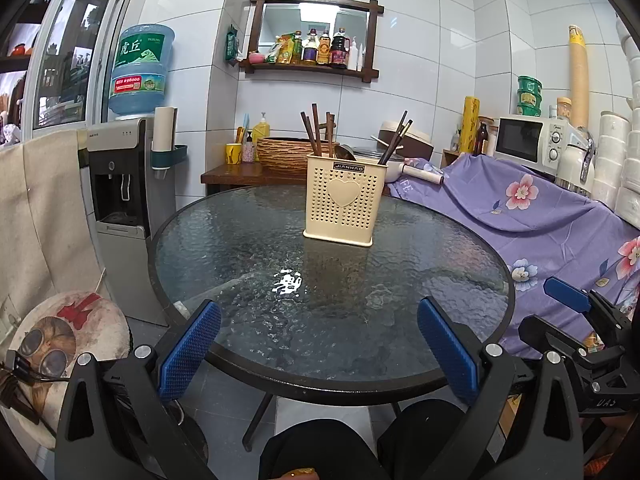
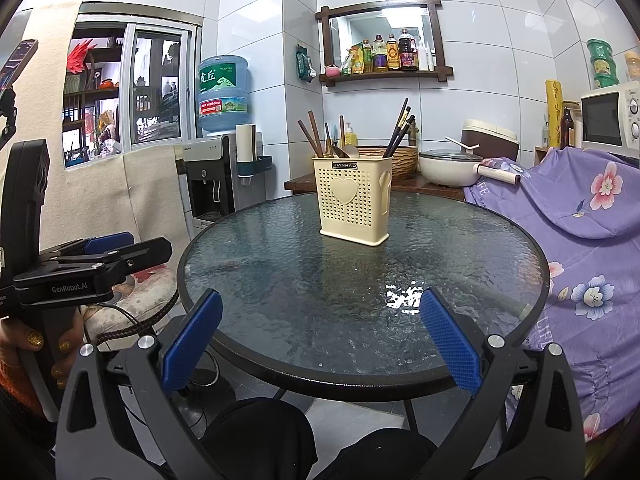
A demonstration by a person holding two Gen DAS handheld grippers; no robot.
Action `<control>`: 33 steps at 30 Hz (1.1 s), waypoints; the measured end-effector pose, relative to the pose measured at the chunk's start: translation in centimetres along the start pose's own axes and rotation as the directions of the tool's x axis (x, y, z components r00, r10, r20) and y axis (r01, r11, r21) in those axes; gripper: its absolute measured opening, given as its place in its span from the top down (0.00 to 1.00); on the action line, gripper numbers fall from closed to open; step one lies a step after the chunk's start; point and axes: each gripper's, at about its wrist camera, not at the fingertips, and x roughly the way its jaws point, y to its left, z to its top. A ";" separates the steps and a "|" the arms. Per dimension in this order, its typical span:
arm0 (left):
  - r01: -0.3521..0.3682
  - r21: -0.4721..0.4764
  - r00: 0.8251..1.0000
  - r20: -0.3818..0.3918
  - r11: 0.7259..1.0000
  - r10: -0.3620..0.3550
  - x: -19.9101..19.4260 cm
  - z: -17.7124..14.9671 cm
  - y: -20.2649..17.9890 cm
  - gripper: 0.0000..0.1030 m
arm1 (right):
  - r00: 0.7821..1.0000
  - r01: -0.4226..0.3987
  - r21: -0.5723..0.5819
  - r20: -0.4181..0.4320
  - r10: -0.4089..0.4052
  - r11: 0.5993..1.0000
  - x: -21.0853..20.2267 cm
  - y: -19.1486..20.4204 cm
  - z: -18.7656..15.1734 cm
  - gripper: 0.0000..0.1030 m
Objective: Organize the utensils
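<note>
A cream perforated utensil holder [image 1: 345,204] with a heart on its front stands upright on the far part of a round glass table [image 1: 240,248]; it also shows in the right wrist view [image 2: 354,204]. Dark chopsticks [image 1: 394,138] lean in its right side, brown ones [image 1: 316,128] and a spoon in its left. My left gripper [image 1: 320,316] is open and empty at the table's near edge. My right gripper [image 2: 322,310] is open and empty beside it, also near the front rim [image 2: 320,376]. Each gripper shows at the edge of the other's view.
A water dispenser [image 1: 120,188] stands left of the table. A purple flowered cloth [image 1: 540,208] covers furniture on the right, with a microwave [image 1: 528,140] above. A wooden side table with a woven basket [image 1: 284,154] and a pot [image 2: 448,166] stands behind. A cushioned stool [image 1: 64,344] is at the near left.
</note>
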 end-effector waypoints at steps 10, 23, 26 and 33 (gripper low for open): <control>-0.002 0.009 1.000 -0.001 1.000 0.002 0.0 -0.1 0.0 0.06 | 1.000 -0.001 0.001 0.000 0.001 1.000 0.1 0.0 0.0 0.06; -0.010 0.006 1.000 0.010 1.000 0.010 -0.1 -0.2 0.1 0.06 | 1.000 0.001 0.003 0.000 -0.001 1.000 0.2 -0.1 -0.1 0.05; -0.013 0.009 1.000 0.011 1.000 0.013 -0.2 -0.2 0.1 0.06 | 1.000 0.001 0.004 -0.001 -0.001 1.000 0.2 -0.1 -0.1 0.05; 0.001 -0.007 1.000 0.013 1.000 -0.001 -0.3 0.0 0.3 0.06 | 1.000 0.000 0.004 -0.001 0.000 1.000 0.2 -0.1 -0.1 0.05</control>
